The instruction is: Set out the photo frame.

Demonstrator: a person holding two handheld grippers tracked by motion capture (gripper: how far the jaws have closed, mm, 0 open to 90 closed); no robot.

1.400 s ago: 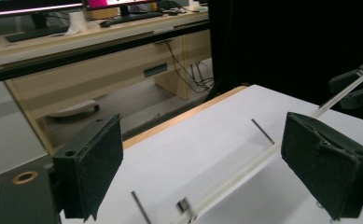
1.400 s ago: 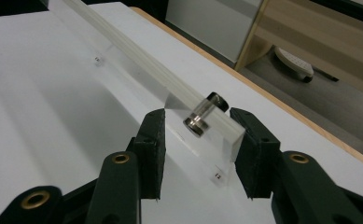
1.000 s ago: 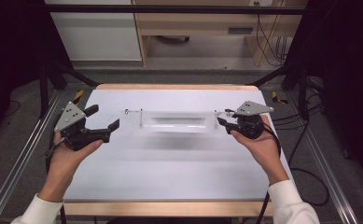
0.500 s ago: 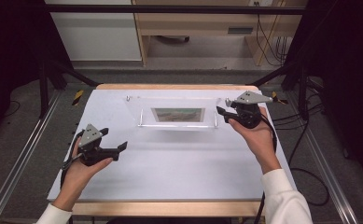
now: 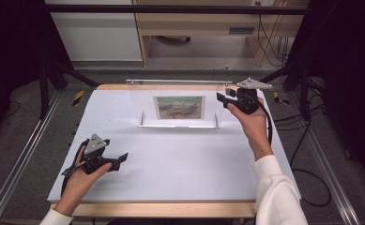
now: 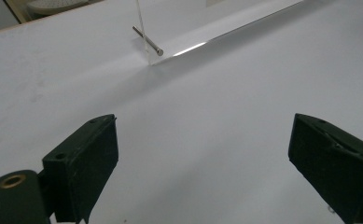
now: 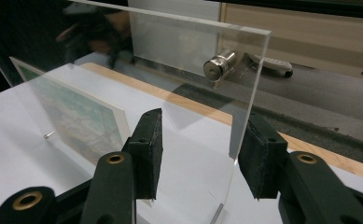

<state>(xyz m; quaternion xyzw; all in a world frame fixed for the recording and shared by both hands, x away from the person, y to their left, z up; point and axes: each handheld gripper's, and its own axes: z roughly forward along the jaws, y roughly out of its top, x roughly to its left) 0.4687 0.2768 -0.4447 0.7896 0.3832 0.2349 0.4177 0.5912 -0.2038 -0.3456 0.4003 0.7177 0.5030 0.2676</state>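
A clear acrylic picture frame (image 5: 145, 101) stands upright across the far middle of the white table, with a landscape picture (image 5: 178, 108) inside it. My right gripper (image 5: 222, 101) is at the frame's right edge. Its jaws straddle that clear edge (image 7: 251, 79) below a metal bolt (image 7: 221, 65), and a gap shows beside the left pad (image 7: 146, 149). The picture (image 7: 72, 116) lies further along the pane. My left gripper (image 5: 120, 160) rests low at the front left, open and empty (image 6: 202, 163), facing the frame's bottom corner pin (image 6: 147, 41).
The white tabletop (image 5: 180, 173) has a wooden front edge (image 5: 161, 209). Metal rails (image 5: 16, 164) run along both sides. A wooden shelf unit (image 5: 194, 28) stands behind the table, and cables (image 5: 311, 131) lie on the floor at the right.
The frame went from lying flat to standing upright. My left gripper left its left end and sank to the front left of the table. My right gripper moved back with the frame's right edge.
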